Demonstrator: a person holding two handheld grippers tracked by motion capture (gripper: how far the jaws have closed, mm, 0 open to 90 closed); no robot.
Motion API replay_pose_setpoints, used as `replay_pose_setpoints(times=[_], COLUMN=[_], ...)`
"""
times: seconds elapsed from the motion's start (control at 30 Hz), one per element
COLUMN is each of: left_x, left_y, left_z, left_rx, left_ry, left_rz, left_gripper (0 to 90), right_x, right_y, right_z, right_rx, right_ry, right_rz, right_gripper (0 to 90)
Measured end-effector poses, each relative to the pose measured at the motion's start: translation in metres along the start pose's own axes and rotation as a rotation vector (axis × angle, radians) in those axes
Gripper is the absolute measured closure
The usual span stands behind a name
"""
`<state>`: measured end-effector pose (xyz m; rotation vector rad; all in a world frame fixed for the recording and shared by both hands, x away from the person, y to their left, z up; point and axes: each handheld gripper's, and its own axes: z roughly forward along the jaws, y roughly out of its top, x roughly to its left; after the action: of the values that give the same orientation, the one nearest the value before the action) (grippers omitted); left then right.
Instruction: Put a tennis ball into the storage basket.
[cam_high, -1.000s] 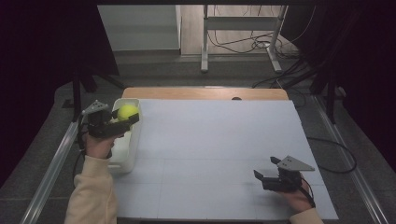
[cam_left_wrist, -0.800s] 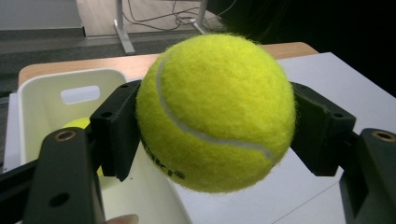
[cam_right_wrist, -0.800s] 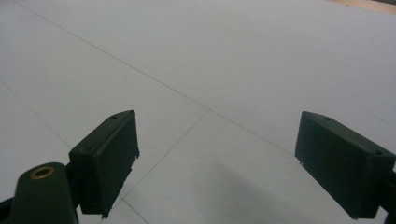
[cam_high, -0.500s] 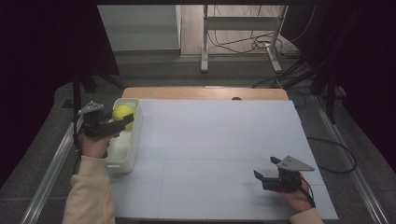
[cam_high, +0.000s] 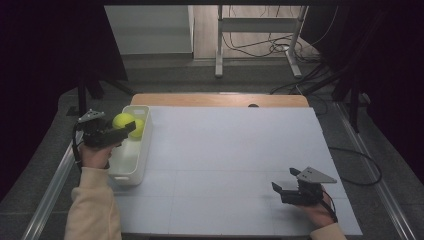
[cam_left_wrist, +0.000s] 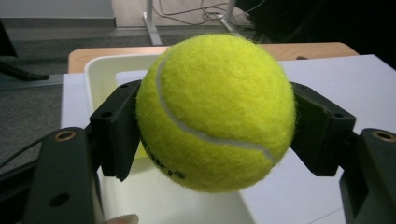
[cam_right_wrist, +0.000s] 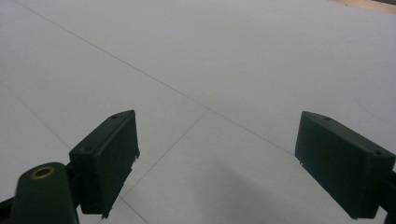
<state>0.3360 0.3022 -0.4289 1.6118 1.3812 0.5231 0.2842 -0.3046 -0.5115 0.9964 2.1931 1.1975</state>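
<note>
My left gripper is shut on a yellow tennis ball and holds it over the far end of a white bin at the table's left edge. In the left gripper view the ball sits between both black pads, above the bin's rim. A second yellow ball lies inside the bin just beyond the held one. My right gripper rests low over the white tabletop at the near right, open, with nothing between its jaws.
The white table surface has thin seam lines and a wooden strip along its far edge. Metal rails run along both sides of the table. A stand's legs and cables lie on the floor beyond.
My left gripper has carried the ball a little leftward and slightly down, further over the bin. The right gripper has stayed where it was.
</note>
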Motion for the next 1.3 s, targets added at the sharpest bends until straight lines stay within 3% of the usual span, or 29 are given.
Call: replay_pose_setpoints(times=[0.3,0.9,1.3], left_x=[0.010,0.010,0.009], left_y=[-0.002,-0.004,-0.005], left_z=[-0.003,0.003,0.015], left_rx=[-0.005,0.028,0.095], left_ry=[0.020,0.040,0.066], left_rz=[-0.025,-0.011,0.013], left_gripper=[26.8,26.8,26.8], right_x=[0.000,0.000,0.000], right_y=[0.000,0.000,0.000], right_z=[0.000,0.000,0.000], right_rx=[0.005,0.001,0.003], right_ry=[-0.001,0.001,0.002], right_rz=[-0.001,0.001,-0.002], right_gripper=[14.2,14.2,14.2])
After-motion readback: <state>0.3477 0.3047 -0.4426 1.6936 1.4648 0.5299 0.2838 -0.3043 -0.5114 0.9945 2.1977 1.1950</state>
